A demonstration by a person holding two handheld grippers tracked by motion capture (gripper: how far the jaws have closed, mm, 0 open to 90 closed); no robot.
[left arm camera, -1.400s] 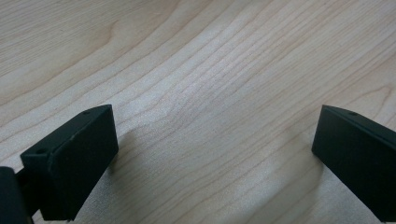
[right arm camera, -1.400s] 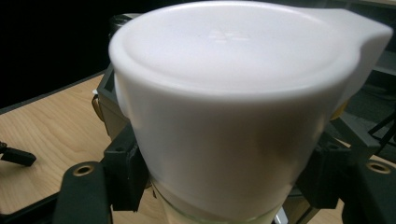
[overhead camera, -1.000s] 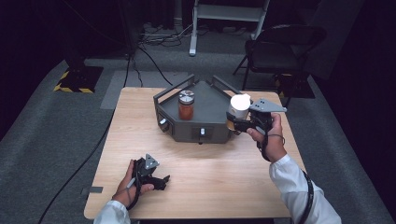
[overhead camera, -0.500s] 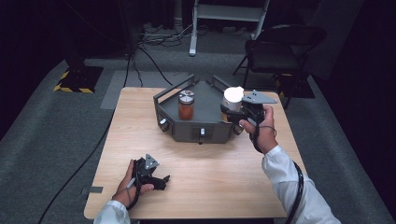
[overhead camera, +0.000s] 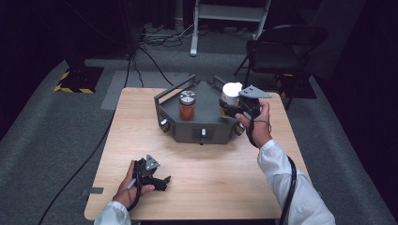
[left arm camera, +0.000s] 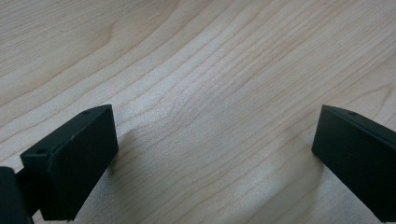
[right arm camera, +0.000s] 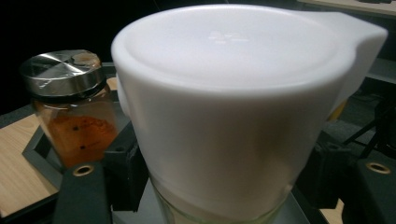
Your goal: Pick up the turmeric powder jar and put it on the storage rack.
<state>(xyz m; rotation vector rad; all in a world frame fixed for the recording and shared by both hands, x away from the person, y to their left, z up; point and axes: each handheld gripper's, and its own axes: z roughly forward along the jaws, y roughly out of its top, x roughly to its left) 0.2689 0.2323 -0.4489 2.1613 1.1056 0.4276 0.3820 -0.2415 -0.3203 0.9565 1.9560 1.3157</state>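
Note:
My right gripper [overhead camera: 233,111] is shut on a glass jar with a big white cap [overhead camera: 231,91], holding it upright over the right side of a dark grey hexagonal tray [overhead camera: 187,133]. Up close the white cap [right arm camera: 233,98] sits between the two black jaws, with the tray's grey floor just under the glass; whether the jar touches it I cannot tell. A jar of orange powder with a metal lid [overhead camera: 187,105] [right arm camera: 74,116] stands upright in the tray to the left. My left gripper [overhead camera: 162,180] [left arm camera: 215,154] rests open on the bare wooden table [overhead camera: 220,178] at the front left.
The tray has raised rails along its back edges [overhead camera: 173,91] and knobs on its front wall [overhead camera: 202,133]. Beyond the table stand a dark folding chair [overhead camera: 281,42] and a white stand [overhead camera: 230,14]. Cables run over the grey floor [overhead camera: 141,51].
My right gripper has carried the white-capped jar a little left and away from me, from the tray's right edge to above its floor. The left gripper has stayed still.

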